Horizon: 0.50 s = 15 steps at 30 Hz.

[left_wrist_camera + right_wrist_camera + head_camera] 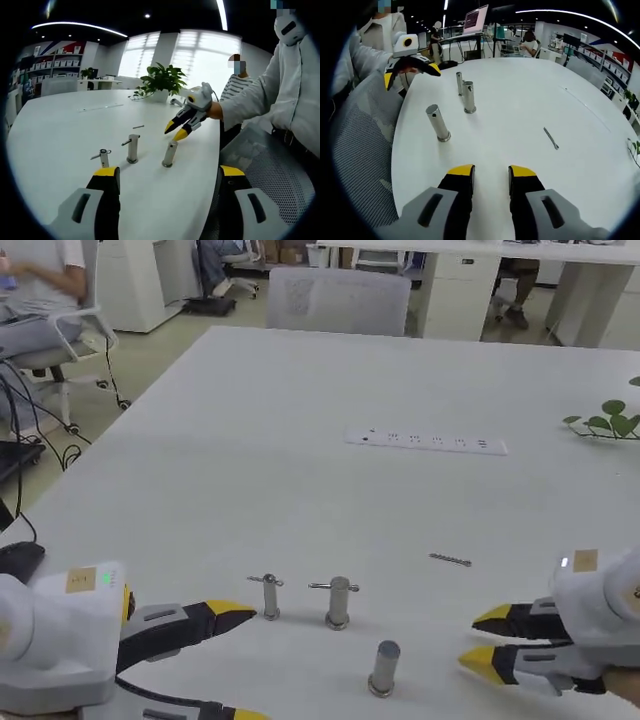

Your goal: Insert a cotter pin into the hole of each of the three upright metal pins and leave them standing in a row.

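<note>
Loose cotter pin [550, 138] ahead of R tool [491, 172].

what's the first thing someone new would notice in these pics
Three upright metal pins stand near the front edge of the white table: the left pin and middle pin are cross-pinned at the top, and the bare pin stands nearer the person. A loose cotter pin lies to their right. The yellow-tipped left gripper and right gripper flank them, jaws open and empty.
</note>
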{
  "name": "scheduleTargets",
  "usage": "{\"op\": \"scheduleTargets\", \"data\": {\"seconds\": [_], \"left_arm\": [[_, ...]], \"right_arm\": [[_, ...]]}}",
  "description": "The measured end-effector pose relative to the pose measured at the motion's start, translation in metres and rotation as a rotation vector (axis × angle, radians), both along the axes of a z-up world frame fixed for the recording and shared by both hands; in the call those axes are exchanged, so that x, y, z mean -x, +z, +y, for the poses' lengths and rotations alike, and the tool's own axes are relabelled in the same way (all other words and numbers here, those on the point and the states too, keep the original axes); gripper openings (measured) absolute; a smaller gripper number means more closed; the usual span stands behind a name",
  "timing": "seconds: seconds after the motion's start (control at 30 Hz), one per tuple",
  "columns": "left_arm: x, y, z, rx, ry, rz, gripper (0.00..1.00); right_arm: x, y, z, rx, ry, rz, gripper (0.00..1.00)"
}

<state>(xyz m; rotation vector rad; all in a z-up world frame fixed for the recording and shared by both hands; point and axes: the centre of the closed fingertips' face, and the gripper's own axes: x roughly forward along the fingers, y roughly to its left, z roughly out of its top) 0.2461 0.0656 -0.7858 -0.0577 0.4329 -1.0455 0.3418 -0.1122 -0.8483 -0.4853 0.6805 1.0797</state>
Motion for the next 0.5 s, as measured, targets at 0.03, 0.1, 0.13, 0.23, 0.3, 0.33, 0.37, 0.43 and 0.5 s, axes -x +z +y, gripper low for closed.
{"op": "scheduleTargets", "data": {"seconds": [0.03,0.1,0.13,0.23,0.3,0.33,0.37,0.43,0.5], "left_arm": [[0.0,0.0,0.0,-0.002,0.0,0.001,0.8],[0.0,0.0,0.0,-0.001,0.001,0.001,0.8],[0.0,0.0,0.0,-0.001,0.001,0.002,0.8],[0.0,0.0,0.001,0.0,0.003,0.003,0.8],[0.0,-0.001,0.001,-0.002,0.003,0.005,0.8],[-0.001,-0.001,0.001,-0.002,0.003,0.005,0.8],[-0.001,-0.001,0.002,-0.001,0.004,0.005,0.8],[-0.001,-0.001,0.003,-0.002,0.006,0.006,0.8],[-0.001,-0.001,0.004,0.0,0.009,0.007,0.8]], "right_arm": [[-0.005,0.0,-0.004,0.006,-0.011,0.0,0.29],[-0.013,0.002,-0.007,0.006,-0.023,-0.002,0.29],[-0.016,0.002,-0.009,0.008,-0.028,-0.003,0.29],[-0.024,0.004,-0.011,0.007,-0.042,-0.005,0.3],[-0.03,0.006,-0.012,-0.002,-0.053,-0.001,0.3],[-0.033,0.006,-0.012,-0.001,-0.054,0.0,0.3],[-0.035,0.007,-0.012,0.0,-0.054,0.001,0.3],[-0.038,0.007,-0.011,0.006,-0.049,0.006,0.31],[-0.042,0.009,-0.01,0.007,-0.043,0.002,0.31]]}}
